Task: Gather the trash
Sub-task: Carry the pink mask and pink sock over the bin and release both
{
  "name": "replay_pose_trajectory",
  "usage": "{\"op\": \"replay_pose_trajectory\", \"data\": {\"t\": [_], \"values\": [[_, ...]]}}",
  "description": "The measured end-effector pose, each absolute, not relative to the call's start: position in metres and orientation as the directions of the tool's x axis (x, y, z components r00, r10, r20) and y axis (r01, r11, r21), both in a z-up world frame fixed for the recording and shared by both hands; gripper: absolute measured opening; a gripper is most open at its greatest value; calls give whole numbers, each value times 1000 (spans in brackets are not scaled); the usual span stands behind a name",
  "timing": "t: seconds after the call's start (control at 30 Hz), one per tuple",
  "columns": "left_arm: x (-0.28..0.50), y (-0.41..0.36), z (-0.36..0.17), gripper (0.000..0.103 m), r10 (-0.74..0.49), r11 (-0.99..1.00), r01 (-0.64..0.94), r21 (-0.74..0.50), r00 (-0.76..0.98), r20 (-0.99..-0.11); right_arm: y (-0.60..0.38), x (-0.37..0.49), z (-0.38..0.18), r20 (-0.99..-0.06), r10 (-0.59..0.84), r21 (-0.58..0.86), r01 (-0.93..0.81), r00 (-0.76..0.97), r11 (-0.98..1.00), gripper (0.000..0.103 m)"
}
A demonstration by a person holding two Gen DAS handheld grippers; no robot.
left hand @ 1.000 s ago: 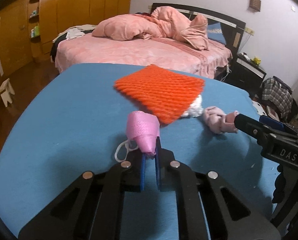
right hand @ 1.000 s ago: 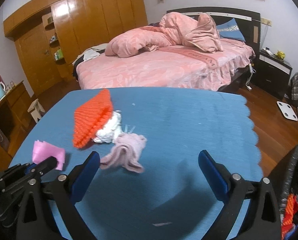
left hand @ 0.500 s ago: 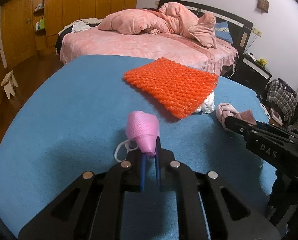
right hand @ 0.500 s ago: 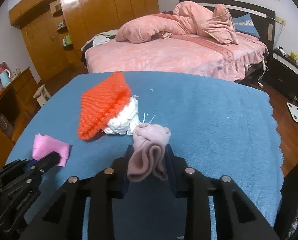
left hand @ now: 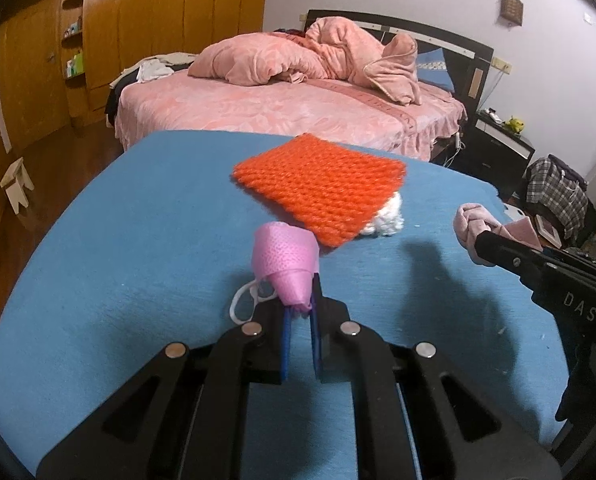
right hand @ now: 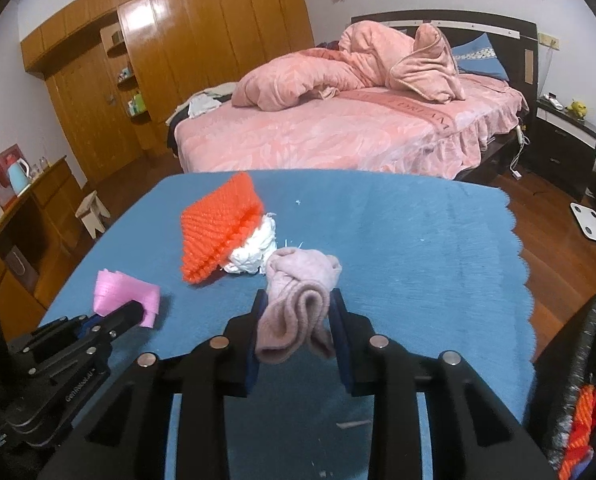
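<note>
My left gripper [left hand: 299, 300] is shut on a pink face mask [left hand: 286, 258] with a white ear loop, held just above the blue table [left hand: 118, 280]. In the right wrist view the mask [right hand: 124, 294] shows at the left gripper's tip. My right gripper [right hand: 296, 312] is shut on a crumpled dusty-pink cloth [right hand: 298, 292], lifted a little off the table [right hand: 417, 260]; the same cloth [left hand: 477, 226] shows at the right edge of the left wrist view. An orange foam net sheet [left hand: 321, 184] [right hand: 218, 232] lies mid-table, propped on a white paper wad [left hand: 385, 216] [right hand: 252, 250].
A dark bin [right hand: 577, 380] with orange scraps inside stands at the table's right edge. A pink bed [right hand: 337, 136] lies beyond the table. Wooden wardrobes [right hand: 158, 60] line the left wall, with a small stool [right hand: 92, 212] on the floor and a nightstand [right hand: 561, 132] at right.
My right gripper went from wide open to shut on the dusty-pink cloth and lifted it slightly. The left gripper kept its hold on the pink mask and hardly moved.
</note>
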State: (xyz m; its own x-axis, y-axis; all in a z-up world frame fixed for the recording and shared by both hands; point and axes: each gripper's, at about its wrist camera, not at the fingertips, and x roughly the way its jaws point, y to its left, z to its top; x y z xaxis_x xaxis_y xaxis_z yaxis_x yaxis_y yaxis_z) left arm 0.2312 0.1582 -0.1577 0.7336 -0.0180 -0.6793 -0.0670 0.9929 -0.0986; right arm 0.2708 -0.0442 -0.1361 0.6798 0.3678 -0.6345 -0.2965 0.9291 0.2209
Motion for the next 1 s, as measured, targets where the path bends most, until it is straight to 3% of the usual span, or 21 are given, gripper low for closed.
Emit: {"op": "replay_pose_trajectory", "data": {"t": [0.73, 1.0], "values": [[178, 82, -96, 8, -101, 994, 68, -80, 814, -572, -126, 194, -101, -577, 305, 249, -193, 758, 949, 31], [158, 38, -96, 8, -180, 983, 171, -71, 801, -571, -154, 154, -93, -564, 248, 184, -173, 788, 968, 31]]}}
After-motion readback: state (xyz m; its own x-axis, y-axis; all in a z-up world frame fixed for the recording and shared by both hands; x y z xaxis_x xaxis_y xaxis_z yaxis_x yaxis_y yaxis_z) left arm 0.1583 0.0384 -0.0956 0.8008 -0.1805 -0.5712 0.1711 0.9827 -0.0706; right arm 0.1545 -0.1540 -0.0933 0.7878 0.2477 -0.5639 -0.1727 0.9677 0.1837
